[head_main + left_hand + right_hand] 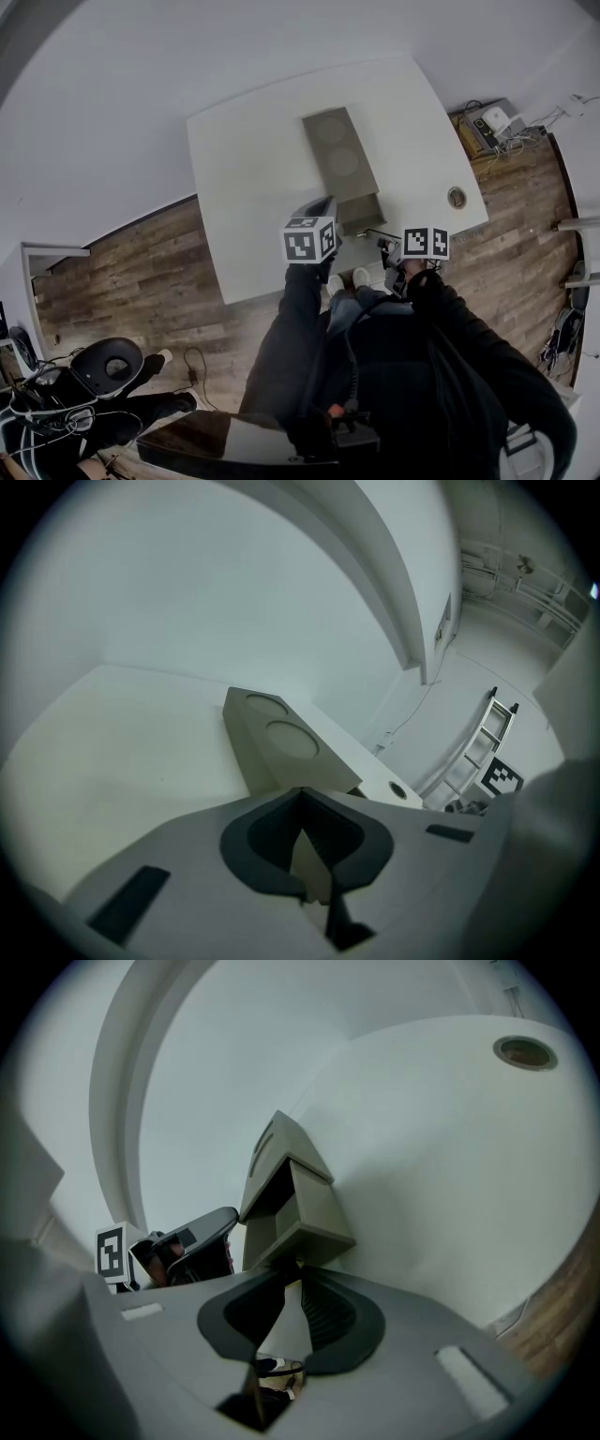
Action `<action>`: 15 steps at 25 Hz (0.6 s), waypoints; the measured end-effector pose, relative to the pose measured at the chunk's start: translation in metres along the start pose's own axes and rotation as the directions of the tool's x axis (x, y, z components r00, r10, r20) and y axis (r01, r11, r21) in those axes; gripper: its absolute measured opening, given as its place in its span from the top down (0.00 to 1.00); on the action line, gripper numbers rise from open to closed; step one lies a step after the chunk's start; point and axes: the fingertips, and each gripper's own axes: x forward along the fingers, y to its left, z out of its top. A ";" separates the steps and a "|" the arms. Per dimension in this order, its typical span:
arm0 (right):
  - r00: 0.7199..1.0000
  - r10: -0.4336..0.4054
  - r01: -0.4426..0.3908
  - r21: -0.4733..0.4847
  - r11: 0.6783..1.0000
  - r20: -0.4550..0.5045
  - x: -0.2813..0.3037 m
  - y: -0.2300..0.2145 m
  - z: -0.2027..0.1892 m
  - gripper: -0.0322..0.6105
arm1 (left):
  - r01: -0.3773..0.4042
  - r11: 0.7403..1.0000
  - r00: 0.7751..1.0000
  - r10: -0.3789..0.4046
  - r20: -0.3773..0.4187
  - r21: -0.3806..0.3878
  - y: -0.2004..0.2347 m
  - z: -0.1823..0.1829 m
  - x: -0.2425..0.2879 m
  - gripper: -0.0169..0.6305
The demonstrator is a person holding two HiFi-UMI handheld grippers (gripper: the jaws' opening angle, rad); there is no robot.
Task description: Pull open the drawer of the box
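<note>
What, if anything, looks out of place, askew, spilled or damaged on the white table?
Only one thing stands out: the drawer sticks out of the near end of the box, so the box is open. Nothing on the table looks spilled, tipped or broken.

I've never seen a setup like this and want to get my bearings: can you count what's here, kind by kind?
Table: 1
Box: 1
Drawer, pulled out of the box: 1
Claws: 2 (left claw, right claw)
Total: 5
</note>
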 end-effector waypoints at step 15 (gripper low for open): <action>1.000 -0.002 0.002 -0.013 1.000 0.000 -0.006 0.001 -0.009 0.86 | -0.004 1.000 1.000 0.004 0.002 0.006 -0.004 -0.003 -0.006 0.97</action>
